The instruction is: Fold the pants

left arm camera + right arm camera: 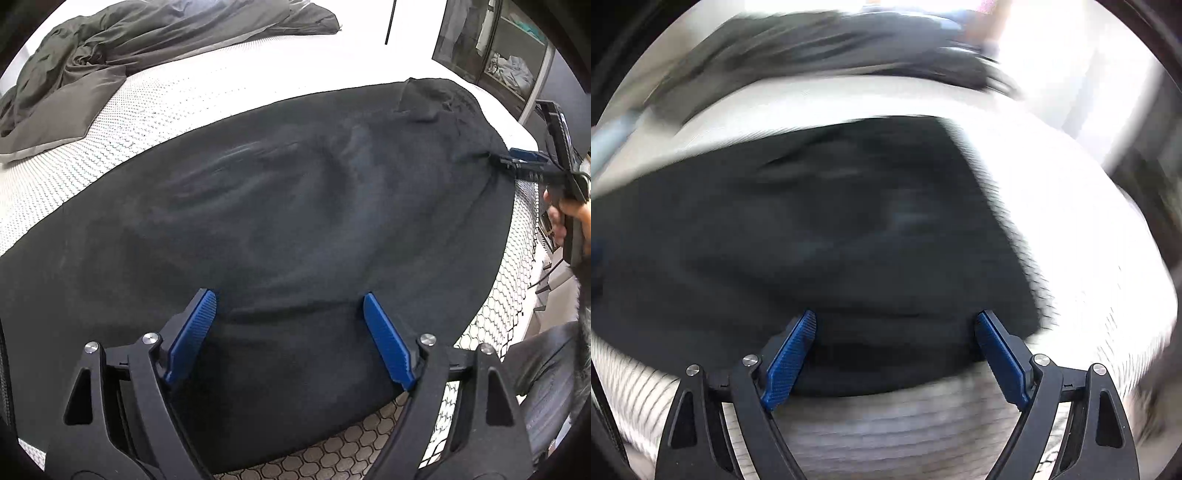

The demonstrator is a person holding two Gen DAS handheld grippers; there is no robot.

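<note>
Pants (280,206), black soft knit, lie flat on honeycomb-textured mattress (122,122); both hand-held grippers (286,314) (895,332) spread, empty.

Black pants (288,206) lie spread flat across a white mattress (155,110) with a honeycomb pattern. The left gripper (290,314) hovers over the near edge of the pants, its blue pads (195,332) wide apart with the cloth between them but not pinched. At the right edge, a hand (565,218) holds the right gripper (511,160), whose tip meets the far corner of the pants; whether its jaws grip the cloth cannot be told here. A rumpled dark blanket (147,37) lies at the far left, and shelves (506,48) stand beyond the bed.
</note>
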